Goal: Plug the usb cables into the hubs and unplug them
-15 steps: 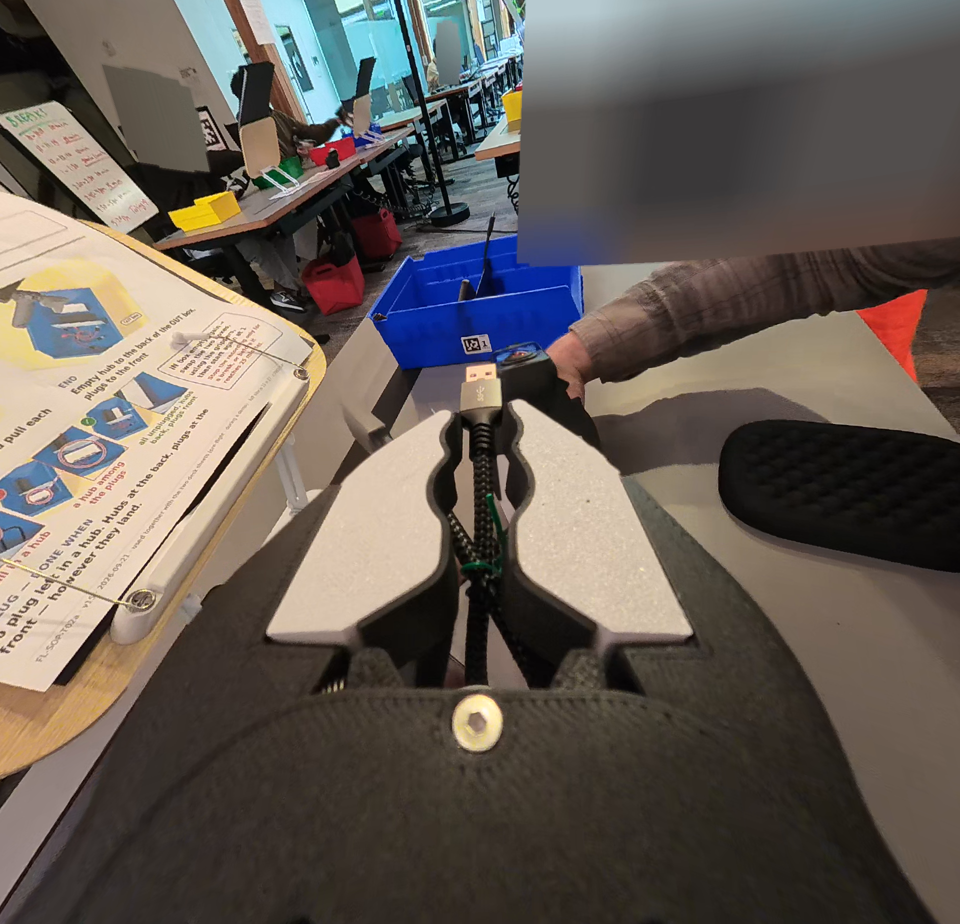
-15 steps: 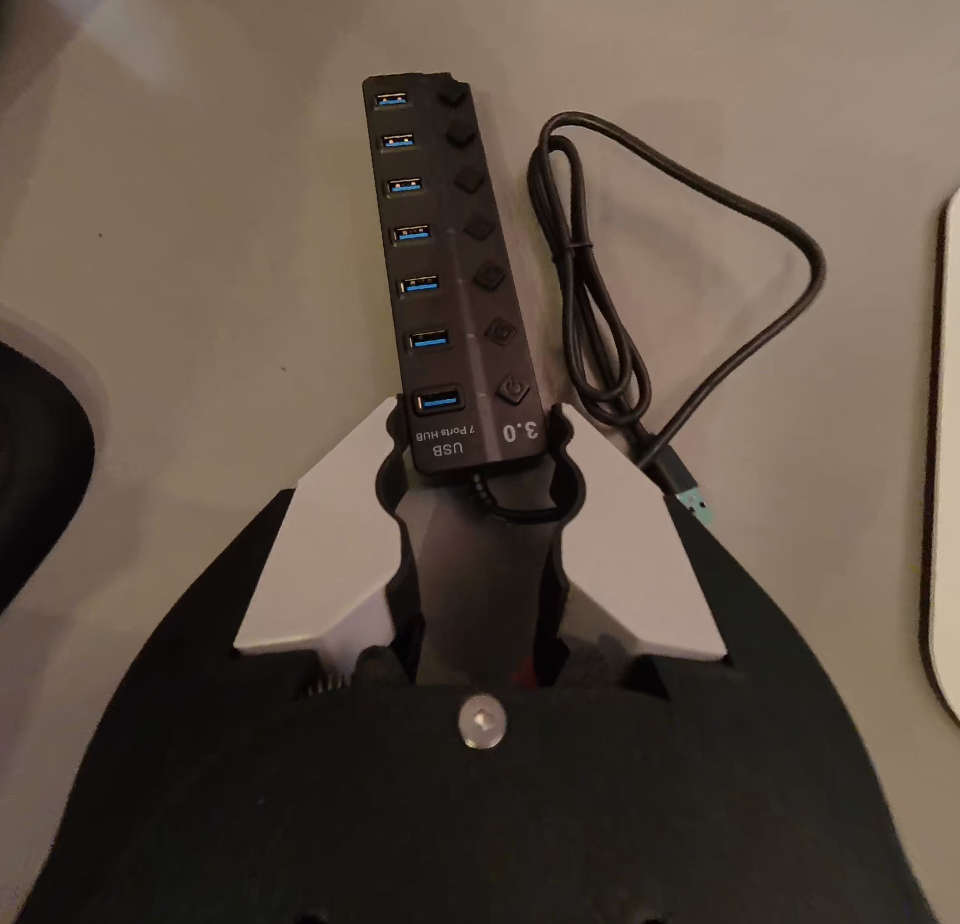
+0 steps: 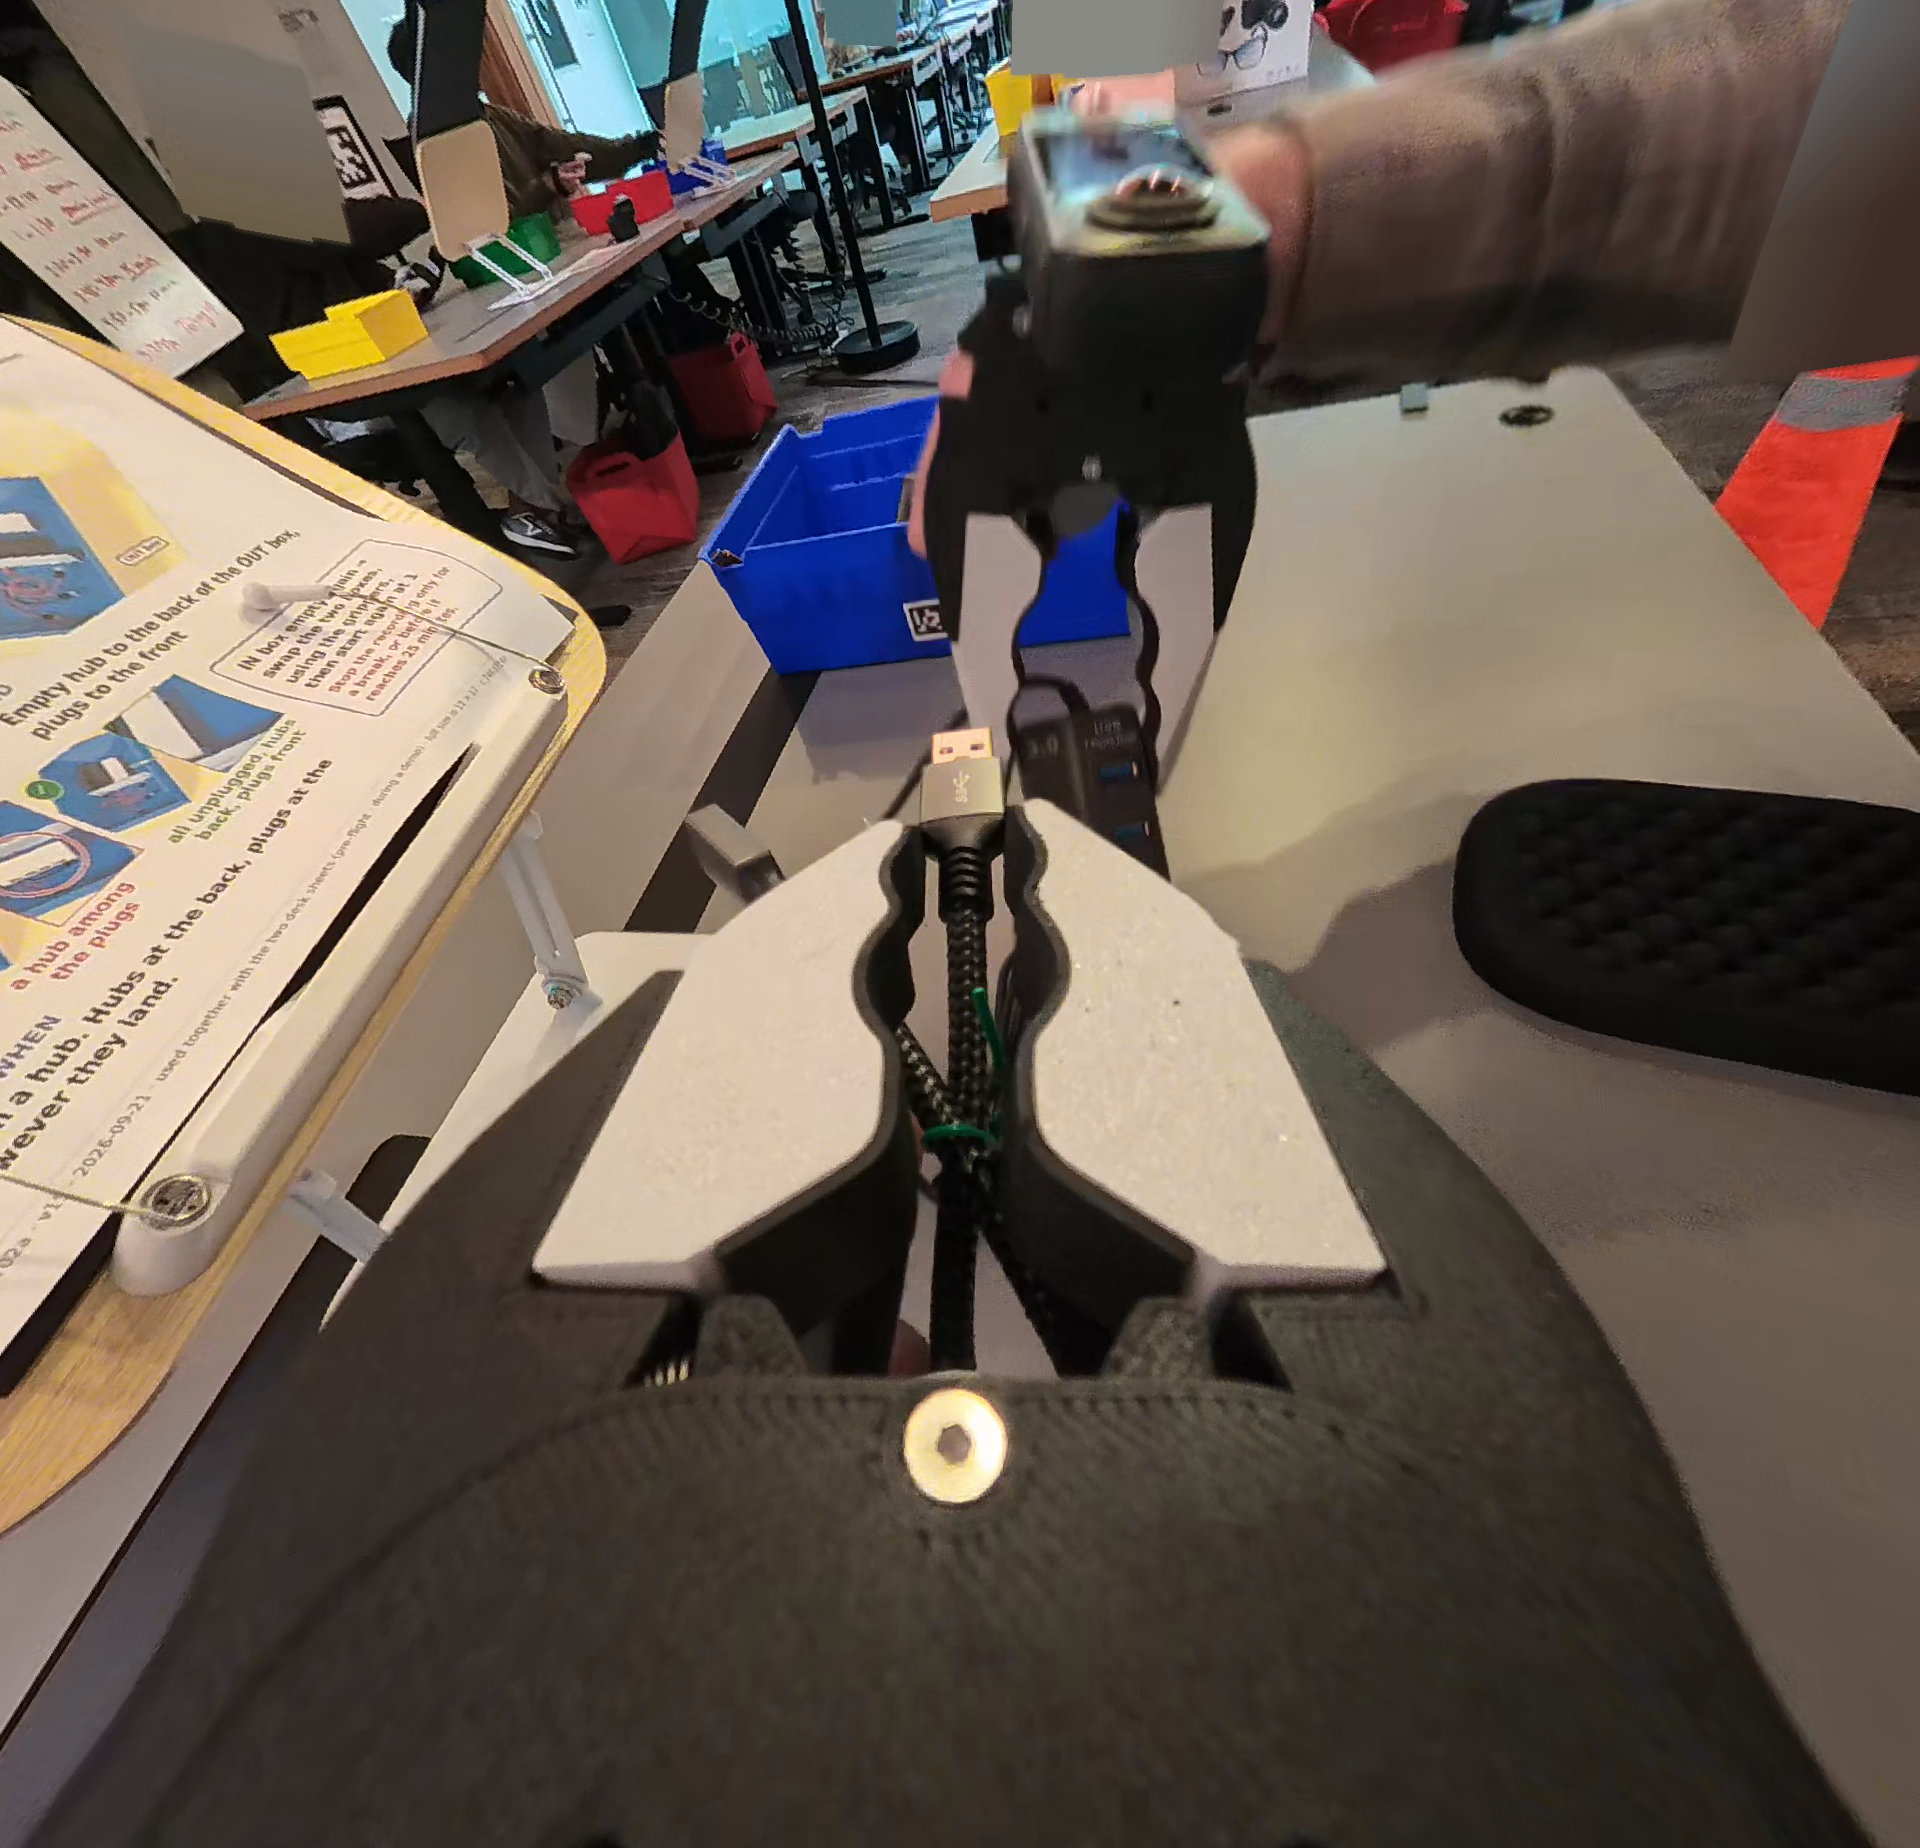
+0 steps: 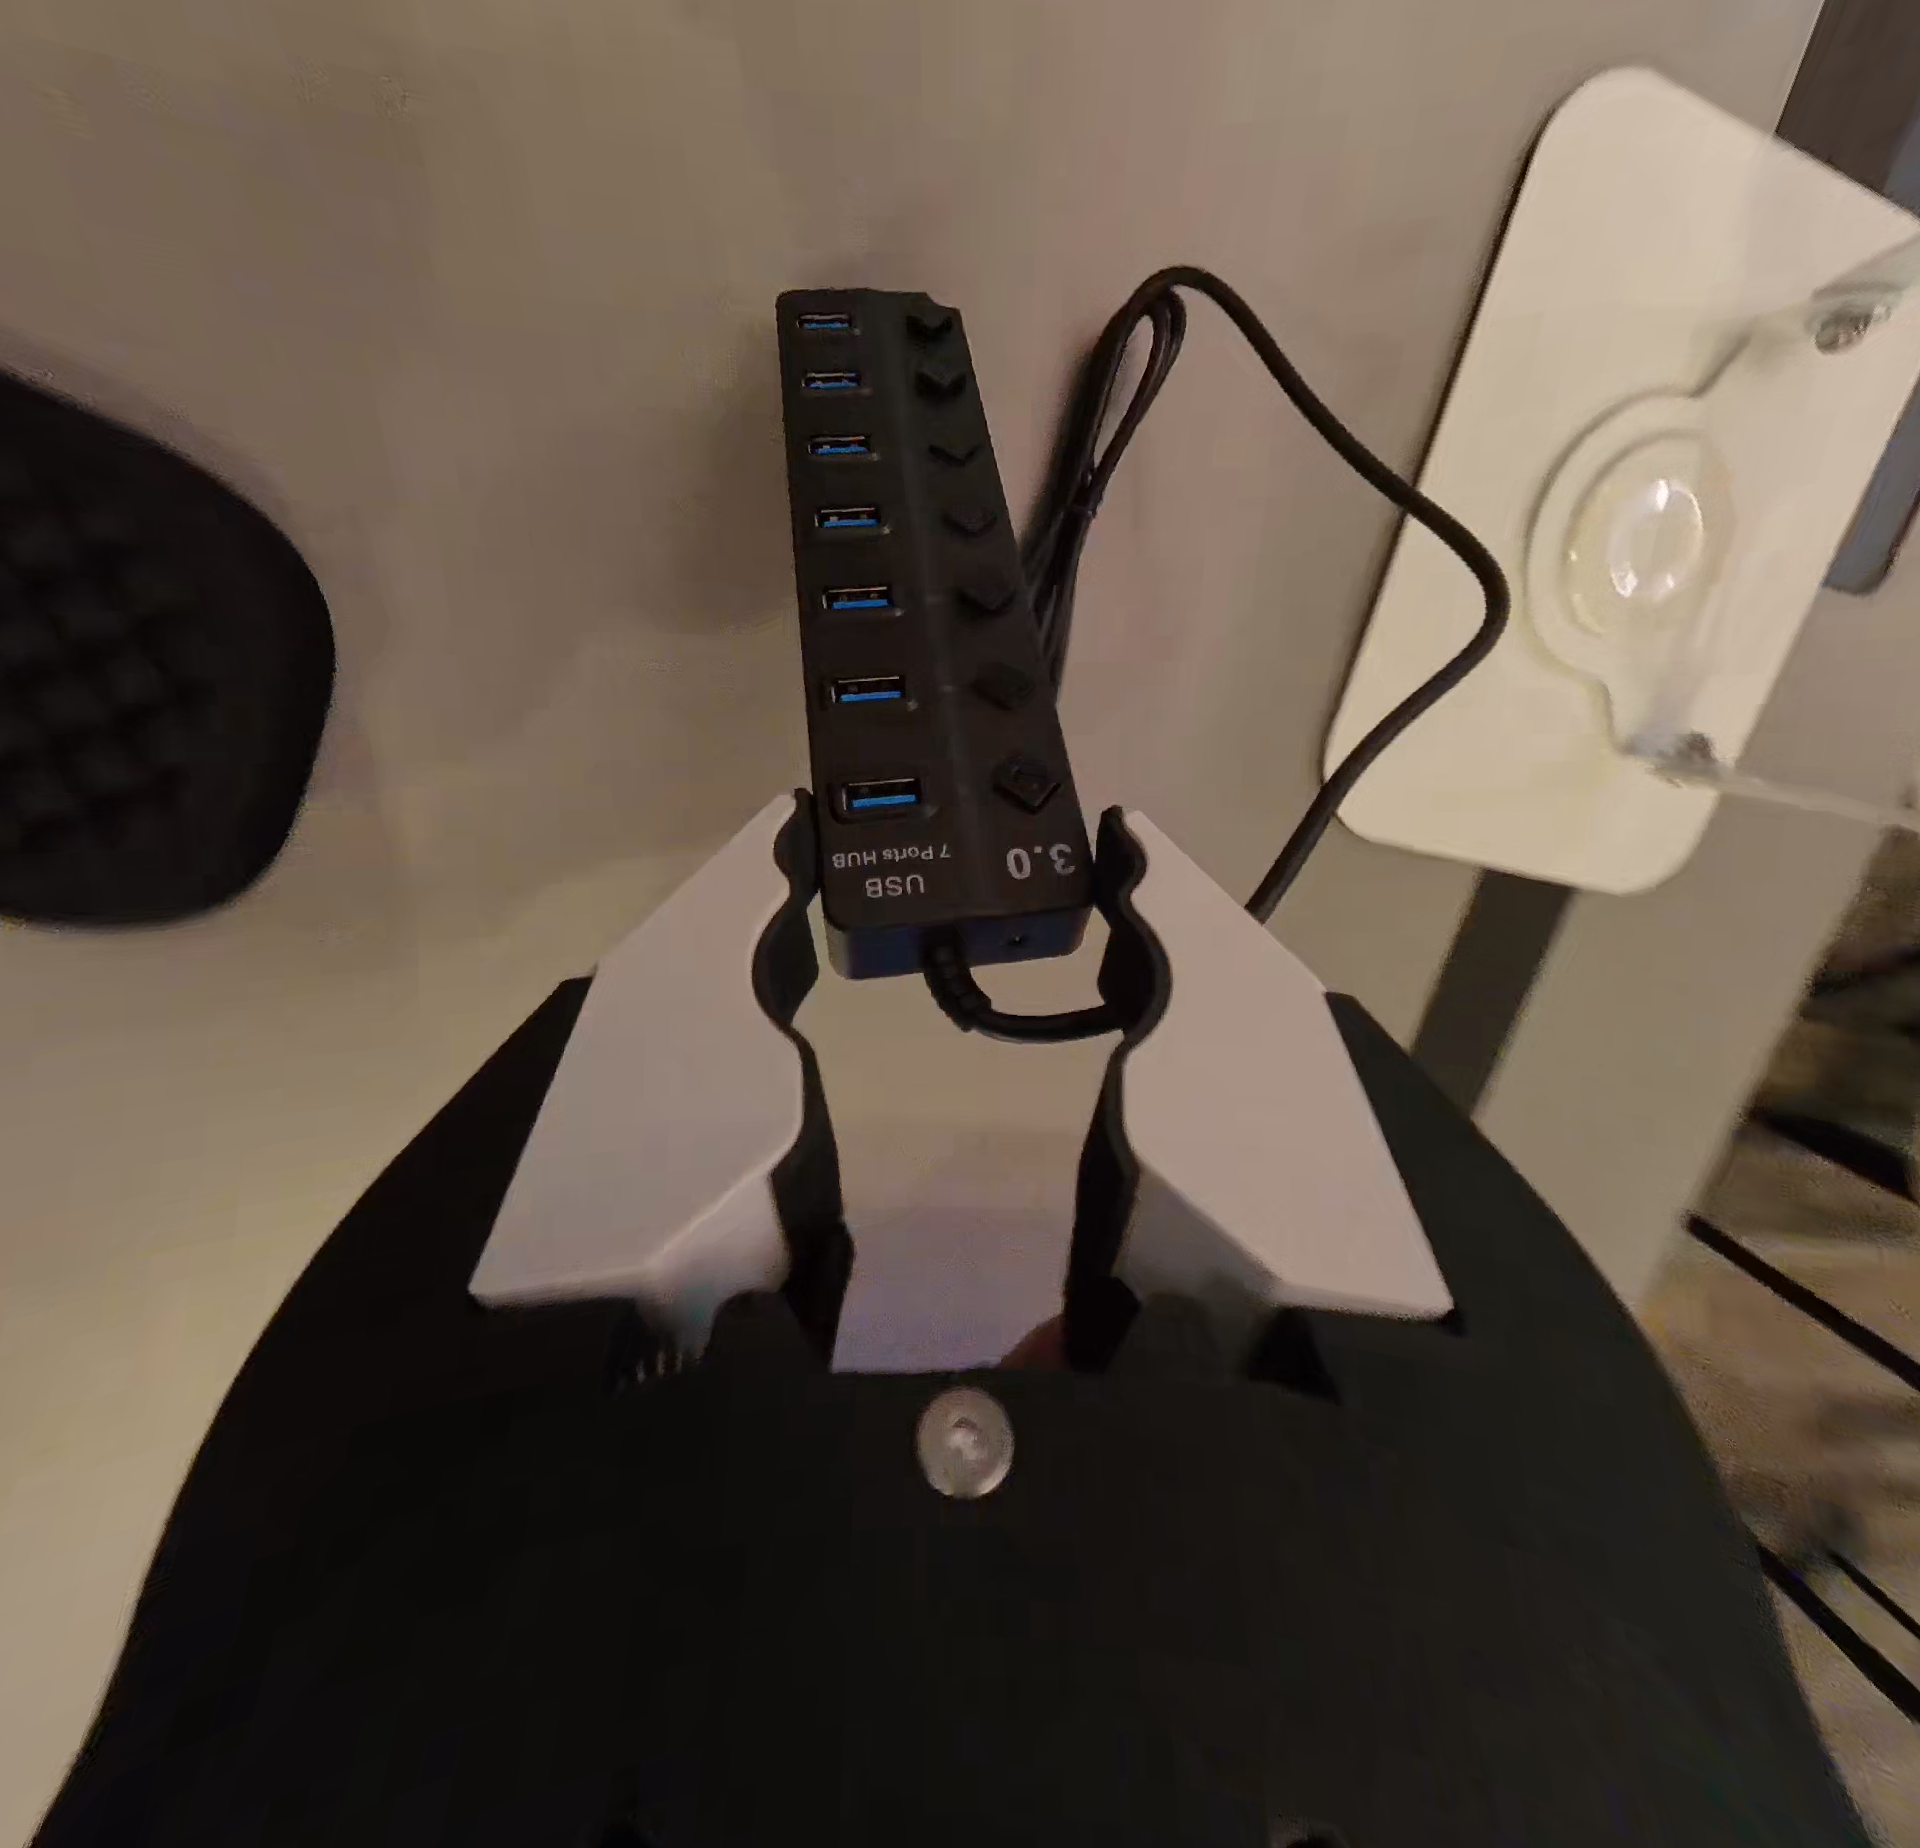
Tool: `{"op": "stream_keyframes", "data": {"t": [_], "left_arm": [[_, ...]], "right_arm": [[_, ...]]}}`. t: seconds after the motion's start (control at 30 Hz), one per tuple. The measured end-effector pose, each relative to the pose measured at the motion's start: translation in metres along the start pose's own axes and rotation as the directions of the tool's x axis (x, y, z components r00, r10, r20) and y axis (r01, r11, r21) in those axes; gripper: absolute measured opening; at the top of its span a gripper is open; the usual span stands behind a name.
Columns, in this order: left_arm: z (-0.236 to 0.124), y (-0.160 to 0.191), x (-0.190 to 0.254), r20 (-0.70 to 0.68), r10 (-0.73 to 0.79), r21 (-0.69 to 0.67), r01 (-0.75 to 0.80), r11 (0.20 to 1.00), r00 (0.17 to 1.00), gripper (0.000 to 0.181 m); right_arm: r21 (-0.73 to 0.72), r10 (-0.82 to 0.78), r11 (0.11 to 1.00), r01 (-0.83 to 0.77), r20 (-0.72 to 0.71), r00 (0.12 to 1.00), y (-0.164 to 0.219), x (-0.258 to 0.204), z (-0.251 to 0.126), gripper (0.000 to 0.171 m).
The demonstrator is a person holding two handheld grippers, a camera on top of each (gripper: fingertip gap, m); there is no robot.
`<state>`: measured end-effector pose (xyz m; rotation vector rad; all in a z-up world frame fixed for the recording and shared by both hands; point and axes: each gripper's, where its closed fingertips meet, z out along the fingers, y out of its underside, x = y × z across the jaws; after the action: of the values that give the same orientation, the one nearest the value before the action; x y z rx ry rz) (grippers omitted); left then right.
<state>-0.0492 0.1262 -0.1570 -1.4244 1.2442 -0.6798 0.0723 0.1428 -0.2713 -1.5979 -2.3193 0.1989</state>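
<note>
Left gripper (image 3: pixel 961 842): jaws narrow, clamped on the braided cable (image 3: pixel 961 977) just behind its plug (image 3: pixel 964 785); plug sticks out past the fingertips, pointing toward the hub (image 3: pixel 1091 770).

Right gripper (image 4: pixel 951 842): jaws clamped on the hub's (image 4: pixel 914 593) labelled end, held above the table (image 4: pixel 468 188); ports face the camera, all empty. Its own lead (image 4: pixel 1382 510) loops right.

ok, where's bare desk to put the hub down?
Free: the grey desk between the black textured pad and the hub, and the stretch beyond the pad toward the far edge. Crowded: the hub's own cable and the white stand base on the other side; the blue bin at the back.
</note>
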Motion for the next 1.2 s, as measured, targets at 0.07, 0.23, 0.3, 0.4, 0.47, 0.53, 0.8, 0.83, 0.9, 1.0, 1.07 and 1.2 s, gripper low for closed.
{"op": "stream_keyframes", "data": {"t": [0.07,0.23,0.3,0.4,0.47,0.53,0.8,0.83,0.9,1.0,1.07,1.2], "left_arm": [[0.004,0.003,0.003,-0.012,0.002,-0.008,-0.002,1.0,1.0,0.014],[0.008,0.006,0.005,-0.031,-0.01,-0.009,0.01,1.0,0.999,0.014],[0.008,0.006,0.004,-0.031,-0.012,-0.006,0.011,1.0,0.999,0.014],[0.005,0.007,0.002,-0.031,-0.017,-0.004,0.016,1.0,0.999,0.014],[0.003,0.007,0.0,-0.025,-0.018,-0.002,0.018,1.0,1.0,0.014],[0.001,0.007,-0.001,-0.02,-0.013,-0.002,0.013,1.0,1.0,0.014],[-0.003,0.001,-0.001,-0.027,-0.015,0.025,0.016,1.0,1.0,0.014],[-0.003,0.0,-0.001,-0.028,-0.015,0.027,0.015,1.0,1.0,0.014],[-0.004,0.0,-0.001,-0.03,-0.014,0.029,0.015,0.999,0.999,0.014],[-0.003,-0.001,0.002,-0.044,-0.015,0.032,0.017,0.999,0.999,0.014],[0.001,0.001,0.005,-0.057,-0.012,0.025,0.013,1.0,0.998,0.014],[0.01,0.005,0.012,-0.08,-0.011,0.01,0.012,1.0,0.997,0.014]], "right_arm": [[-0.148,-0.042,0.988,0.04,-0.012,0.999,0.008,0.003,-0.017,0.051],[-0.498,-0.17,0.852,0.162,0.029,0.985,0.015,0.001,-0.05,0.052],[-0.567,-0.191,0.8,0.199,0.073,0.979,0.012,-0.006,-0.049,0.052],[-0.611,-0.214,0.76,0.224,0.091,0.973,0.005,-0.009,-0.047,0.052],[-0.617,-0.217,0.752,0.23,0.097,0.971,-0.001,-0.011,-0.045,0.052],[-0.608,-0.219,0.758,0.238,0.106,0.97,-0.009,-0.012,-0.043,0.052],[-0.523,-0.18,0.824,0.217,0.122,0.976,-0.028,-0.019,-0.036,0.052],[-0.509,-0.178,0.834,0.215,0.121,0.977,-0.03,-0.02,-0.035,0.052],[-0.473,-0.17,0.857,0.203,0.113,0.979,-0.033,-0.021,-0.034,0.052],[-0.444,-0.145,0.879,0.173,0.096,0.985,-0.032,-0.021,-0.034,0.052],[-0.415,-0.127,0.897,0.15,0.084,0.988,-0.034,-0.021,-0.033,0.052],[-0.379,-0.119,0.915,0.137,0.07,0.99,-0.035,-0.022,-0.033,0.052]]}}
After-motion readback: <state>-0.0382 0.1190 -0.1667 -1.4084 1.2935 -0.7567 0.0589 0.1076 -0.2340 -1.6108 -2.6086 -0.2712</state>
